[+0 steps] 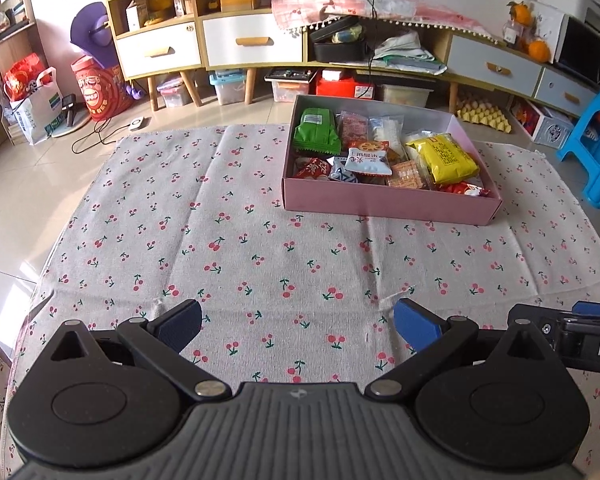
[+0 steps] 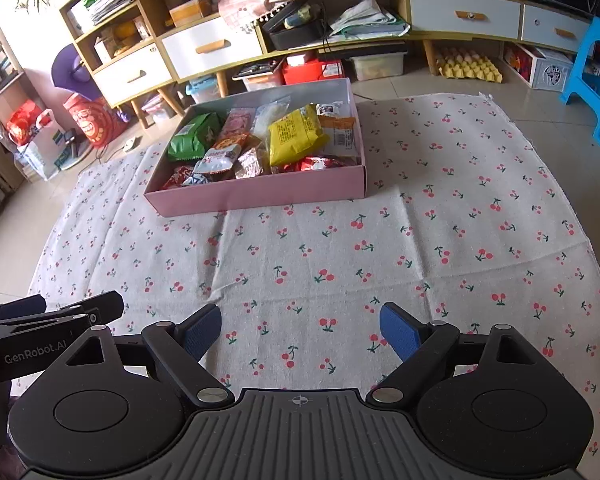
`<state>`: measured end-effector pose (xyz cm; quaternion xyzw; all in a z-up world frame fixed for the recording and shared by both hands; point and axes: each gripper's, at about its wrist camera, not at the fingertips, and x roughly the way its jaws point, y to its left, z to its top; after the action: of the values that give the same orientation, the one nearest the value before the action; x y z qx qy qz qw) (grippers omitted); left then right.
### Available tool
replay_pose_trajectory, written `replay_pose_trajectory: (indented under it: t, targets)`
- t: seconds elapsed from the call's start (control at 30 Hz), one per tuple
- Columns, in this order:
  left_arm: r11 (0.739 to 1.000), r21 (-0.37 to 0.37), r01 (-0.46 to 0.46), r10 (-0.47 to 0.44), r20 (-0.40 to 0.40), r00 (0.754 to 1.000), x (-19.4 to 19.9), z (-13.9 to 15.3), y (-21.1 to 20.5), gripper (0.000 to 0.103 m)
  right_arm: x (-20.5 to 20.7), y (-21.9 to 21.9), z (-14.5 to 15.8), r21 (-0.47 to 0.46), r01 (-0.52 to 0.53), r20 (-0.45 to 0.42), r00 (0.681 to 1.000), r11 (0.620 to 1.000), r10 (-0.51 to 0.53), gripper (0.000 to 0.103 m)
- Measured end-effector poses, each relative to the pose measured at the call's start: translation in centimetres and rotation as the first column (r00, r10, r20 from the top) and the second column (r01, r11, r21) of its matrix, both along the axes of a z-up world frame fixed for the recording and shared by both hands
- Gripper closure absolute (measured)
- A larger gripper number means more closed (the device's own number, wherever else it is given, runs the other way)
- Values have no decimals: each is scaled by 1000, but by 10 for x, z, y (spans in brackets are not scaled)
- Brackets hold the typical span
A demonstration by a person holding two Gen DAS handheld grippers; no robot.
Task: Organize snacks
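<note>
My left gripper (image 1: 298,326) and right gripper (image 2: 300,330) both gape wide, nothing between their blue pads. They hover near each other above the cherry-print tablecloth (image 1: 228,248), well short of the shallow pink cardboard box (image 2: 260,196) filled with packaged snacks (image 2: 294,136).

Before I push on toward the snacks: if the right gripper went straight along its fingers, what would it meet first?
Most likely the bare cherry-print cloth: the open right gripper points down at it, well short of the pink box. Depth is uncertain.
</note>
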<state>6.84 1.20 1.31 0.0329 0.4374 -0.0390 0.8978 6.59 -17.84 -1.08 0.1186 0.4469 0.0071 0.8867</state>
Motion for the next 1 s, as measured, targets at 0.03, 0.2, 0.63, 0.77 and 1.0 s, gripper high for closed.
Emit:
replay_pose_trajectory:
  t: [0.03,0.2,0.63,0.77,1.0]
  targets:
    - [1000,0,3,-3,-3,1000,-1,0,1,0,0,0,-1,-4,1,-1,1000,1000,-1,15]
    - [1000,18,13,-13,-7,1000,-3,-1,-3,0,0,-3,-2,9,6,-13,1000,1000,-6,15]
    - [999,26,29,-29,-12,1000,-5,-1,-7,0,-2,-4,0,23,9,-17,1000,1000,-9,15]
    - [999,25,31,-31,-16,999,-5,-1,-7,1,-1,-3,-1,22,10,-22,1000,1000,-10,15]
    - [999,25,31,-30,-18,999,-6,-1,-8,0,-1,-4,-2,23,12,-23,1000,1000,-11,14]
